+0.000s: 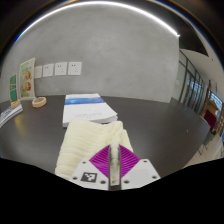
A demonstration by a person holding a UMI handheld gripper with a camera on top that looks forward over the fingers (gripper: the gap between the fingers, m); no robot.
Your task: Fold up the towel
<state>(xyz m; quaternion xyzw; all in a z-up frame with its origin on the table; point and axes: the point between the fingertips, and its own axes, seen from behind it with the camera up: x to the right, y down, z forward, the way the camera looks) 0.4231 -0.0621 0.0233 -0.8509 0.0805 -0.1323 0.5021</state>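
Note:
My gripper [117,160] is shut on a cream ribbed towel [92,142]. A thin fold of the towel is pinched between the two purple pads [101,161] and rises out of the fingertips. The rest of the towel hangs and spreads to the left of and beyond the fingers, over the dark table [150,120].
A stack of folded cloth, blue and white, [85,108] lies on the table beyond the towel. A small round holder [39,101] and a green and white box [27,82] stand at the far left by the grey wall. Windows [195,85] are to the right.

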